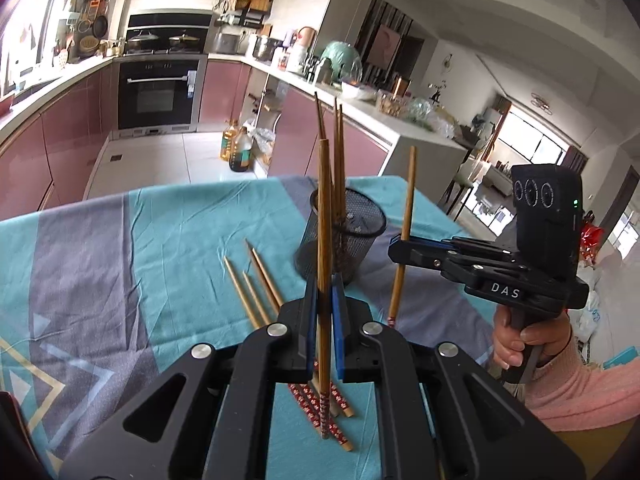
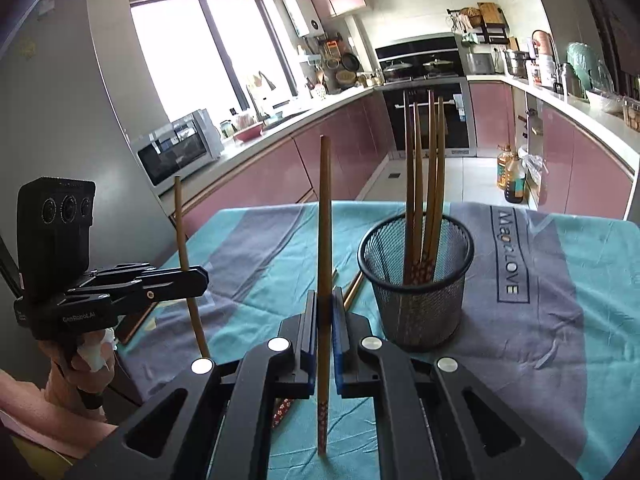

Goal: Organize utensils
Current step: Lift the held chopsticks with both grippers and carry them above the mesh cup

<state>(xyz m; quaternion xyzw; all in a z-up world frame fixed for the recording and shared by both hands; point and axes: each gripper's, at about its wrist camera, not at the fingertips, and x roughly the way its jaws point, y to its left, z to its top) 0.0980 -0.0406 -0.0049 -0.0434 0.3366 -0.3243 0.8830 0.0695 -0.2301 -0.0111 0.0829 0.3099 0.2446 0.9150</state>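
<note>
Home kitchen; built-in oven, pink cabinets, microwave, pots on hob

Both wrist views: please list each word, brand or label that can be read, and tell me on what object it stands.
"DAS" on the body of the right gripper, seen from the left wrist.
"GenRobot.AI" on the body of the left gripper, seen from the right wrist.
"LOVE", with a first word that looks like "Magic" but is unclear, inside a printed frame on the tablecloth.
Labels on the oil bottles on the floor: too small to read.

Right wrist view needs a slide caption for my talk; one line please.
Both tools hold upright chopsticks beside a mesh cup holding four.
</note>
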